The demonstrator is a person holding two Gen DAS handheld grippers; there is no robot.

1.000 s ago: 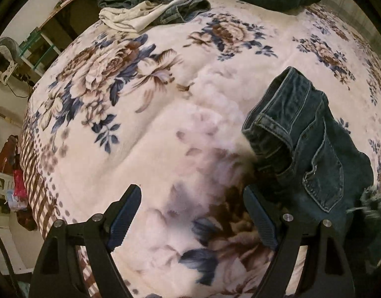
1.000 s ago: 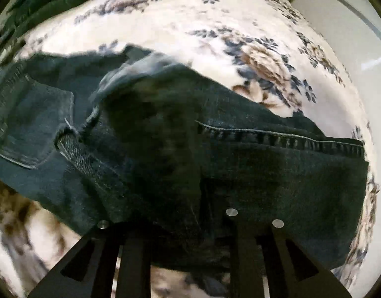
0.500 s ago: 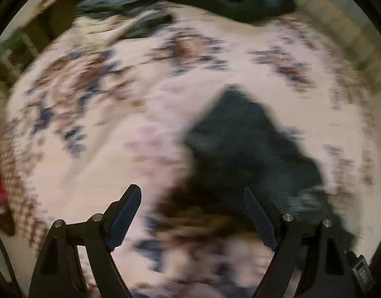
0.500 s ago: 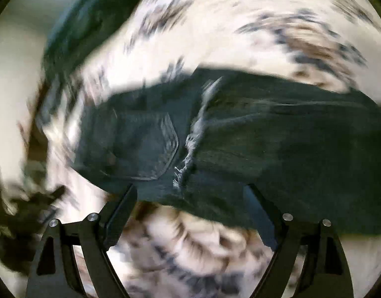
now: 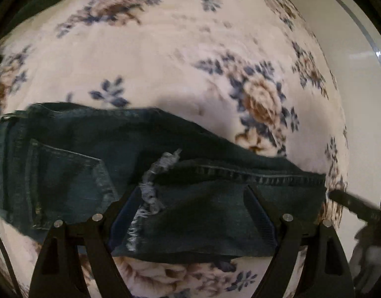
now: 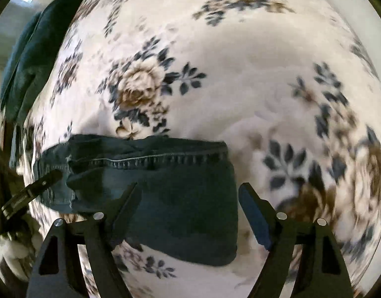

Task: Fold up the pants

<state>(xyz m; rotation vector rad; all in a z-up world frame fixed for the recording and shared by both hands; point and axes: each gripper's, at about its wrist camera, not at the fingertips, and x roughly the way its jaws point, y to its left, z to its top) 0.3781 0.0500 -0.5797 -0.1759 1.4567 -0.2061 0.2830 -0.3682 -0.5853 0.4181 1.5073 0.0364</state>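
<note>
Jeans (image 5: 145, 173): limp, heavy denim; best gripped at hem fold.
Left gripper (image 5: 193, 213): fingers apart, empty.
Right gripper (image 6: 190, 213): fingers apart, empty.

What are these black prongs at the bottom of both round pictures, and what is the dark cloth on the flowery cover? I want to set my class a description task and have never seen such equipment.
No robot is here: a person holds a two-finger grasping tool in each hand, and a wide-angle camera on each tool looks forward along its fingers, hence the round, bent pictures. One picture comes from the left tool, the other from the right tool. Both stand open and hold nothing. Dark denim pants, partly folded, with a back pocket and a frayed hem showing, lie on a floral blanket. A dark green cloth lies at the blanket's far edge. Each tool also shows at the edge of the other's picture.
</note>
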